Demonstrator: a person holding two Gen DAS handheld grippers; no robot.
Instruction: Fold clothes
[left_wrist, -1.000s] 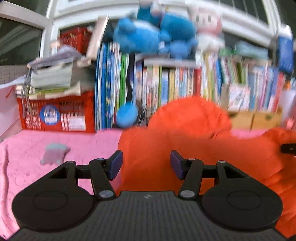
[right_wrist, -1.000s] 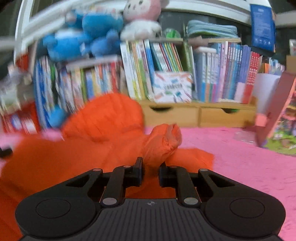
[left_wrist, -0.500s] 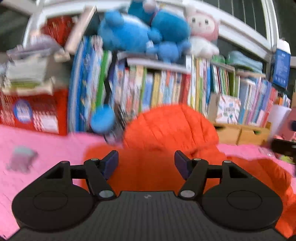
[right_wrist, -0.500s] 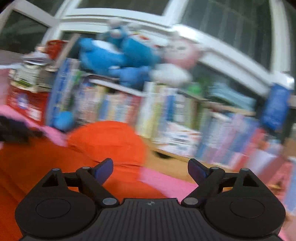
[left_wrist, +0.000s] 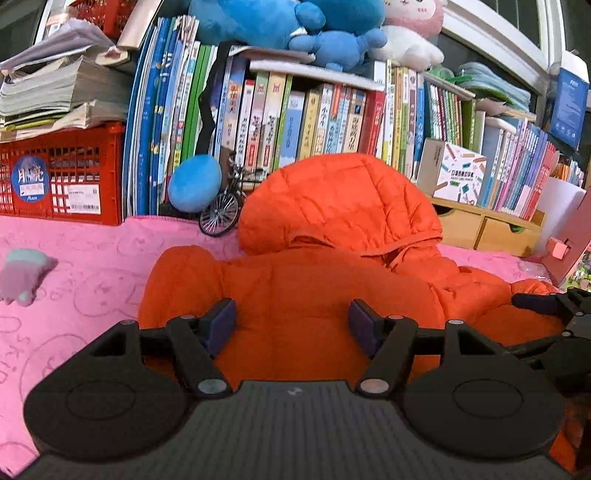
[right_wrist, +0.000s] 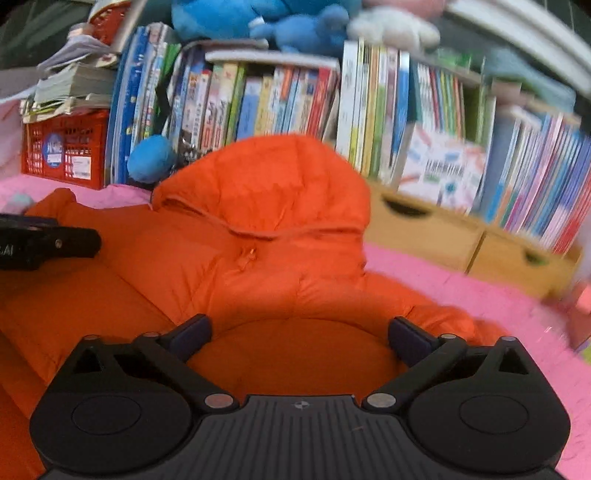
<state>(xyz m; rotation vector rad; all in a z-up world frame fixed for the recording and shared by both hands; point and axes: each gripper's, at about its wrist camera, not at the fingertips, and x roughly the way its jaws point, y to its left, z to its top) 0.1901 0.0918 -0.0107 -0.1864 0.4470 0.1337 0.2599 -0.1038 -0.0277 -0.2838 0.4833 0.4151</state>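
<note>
Here the largest thing is the wall of books (left_wrist: 332, 110) at the back, spines upright, with blue and white plush toys (left_wrist: 303, 26) piled on top and a red crate (left_wrist: 62, 173) at the left carrying a stack of papers. In front of it spreads a pink blanket (left_wrist: 81, 266), the soft surface on which the folding is done; what lies under it is not visible.

On the blanket lies the orange puffer jacket (left_wrist: 314, 295), front up with its zip pull showing, the hood (left_wrist: 340, 203) propped against the foot of the books, probably because the garment is spread out at full length and has nowhere further to go. One sleeve is bunched up on the right side of the body, which suggests a fold is only partly made.

The left tool (left_wrist: 291, 325) hovers over the chest of the jacket, its jaws wide apart and gripping nothing. The right tool (right_wrist: 299, 332) hangs over the right flank of the jacket, jaws likewise spread wide and empty; this view is blurred, so I cannot say whether its fingertips touch the fabric. Both seem poised to choose a fresh hold.

Smaller things stay clear of the work: a toy bicycle (left_wrist: 221, 206) leaning by the books, a blue ball (left_wrist: 194, 182) beside it, and a pale little soft toy (left_wrist: 22, 275) well apart at the left.
</note>
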